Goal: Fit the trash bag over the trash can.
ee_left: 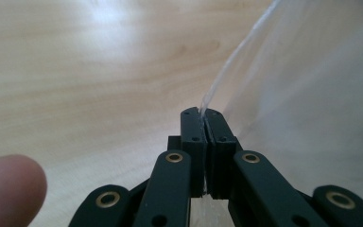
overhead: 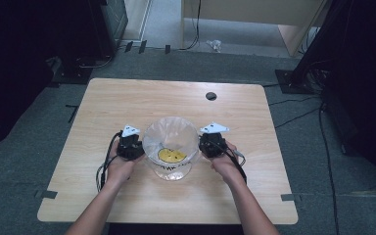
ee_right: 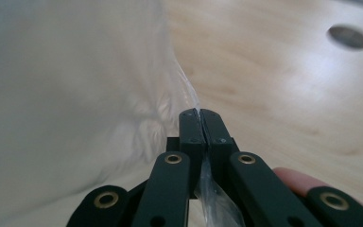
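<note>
A clear plastic bag (overhead: pixel 171 138) stands open-mouthed on the wooden table (overhead: pixel 127 100), with a yellow round thing (overhead: pixel 171 155) lying inside at its bottom. My left gripper (overhead: pixel 138 145) is shut on the bag's left rim, and the thin film (ee_left: pixel 227 75) runs up out of its closed jaws. My right gripper (overhead: pixel 203 145) is shut on the bag's right rim; the film (ee_right: pixel 123 85) is pinched between its jaws and billows to the left. The two grippers hold the mouth of the bag stretched wide between them.
A round cable hole (overhead: pixel 211 96) lies in the table near its far edge, also seen as the cable hole (ee_right: pixel 349 37). Cables trail on the grey floor to the right. Dark equipment stands at the left and right.
</note>
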`<state>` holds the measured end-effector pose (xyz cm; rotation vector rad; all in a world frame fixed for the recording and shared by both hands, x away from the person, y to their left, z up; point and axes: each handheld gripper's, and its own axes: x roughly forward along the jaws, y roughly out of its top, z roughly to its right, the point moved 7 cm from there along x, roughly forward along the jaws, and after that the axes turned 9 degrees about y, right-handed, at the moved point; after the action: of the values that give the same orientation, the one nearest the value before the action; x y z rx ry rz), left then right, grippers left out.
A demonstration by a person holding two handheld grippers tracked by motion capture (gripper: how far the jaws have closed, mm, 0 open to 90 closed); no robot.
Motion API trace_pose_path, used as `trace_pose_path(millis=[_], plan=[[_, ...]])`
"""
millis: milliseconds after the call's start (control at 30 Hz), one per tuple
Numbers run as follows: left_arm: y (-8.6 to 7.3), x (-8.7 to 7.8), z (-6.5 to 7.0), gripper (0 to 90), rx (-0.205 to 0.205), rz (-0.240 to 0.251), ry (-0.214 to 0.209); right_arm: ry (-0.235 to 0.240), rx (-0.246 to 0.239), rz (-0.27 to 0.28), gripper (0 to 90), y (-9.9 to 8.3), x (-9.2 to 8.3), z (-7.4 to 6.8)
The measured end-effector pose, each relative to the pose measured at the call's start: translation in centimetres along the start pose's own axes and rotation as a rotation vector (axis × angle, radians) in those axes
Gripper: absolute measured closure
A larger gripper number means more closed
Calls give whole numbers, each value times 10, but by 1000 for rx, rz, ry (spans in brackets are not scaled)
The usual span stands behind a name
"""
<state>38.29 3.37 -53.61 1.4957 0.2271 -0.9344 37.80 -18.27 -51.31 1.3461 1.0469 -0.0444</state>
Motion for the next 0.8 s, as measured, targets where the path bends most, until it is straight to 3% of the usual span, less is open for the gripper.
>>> trace_pose_path(millis=[33, 100, 167, 267, 333, 433, 500, 567, 633, 800], plan=[[-3, 1, 1, 888, 1, -5, 7, 4, 10, -3, 890, -5, 5, 1], [-7, 4, 1, 883, 18, -18, 17, 39, 83, 16, 891, -11, 9, 4], [-11, 8, 1, 884, 27, -32, 35, 44, 113, 37, 891, -12, 10, 6], [-18, 14, -1, 882, 54, -57, 63, -9, 98, 4, 892, -19, 16, 13], [-19, 15, -1, 886, 37, -36, 71, 2, 124, -7, 893, -27, 21, 16], [-19, 15, -2, 884, 48, -34, 80, -14, 155, -28, 897, -38, 28, 22], [-20, 13, -4, 864, 36, -25, 89, -13, 163, -7, 896, -39, 27, 24], [-20, 12, -8, 811, 12, -4, 101, -22, 161, -8, 888, -40, 26, 25], [-21, 10, -12, 695, 2, 18, 118, -21, 157, 11, 827, -41, 25, 27], [-13, -6, -22, 444, -70, 100, 101, 61, 234, 109, 616, -35, 10, 33]])
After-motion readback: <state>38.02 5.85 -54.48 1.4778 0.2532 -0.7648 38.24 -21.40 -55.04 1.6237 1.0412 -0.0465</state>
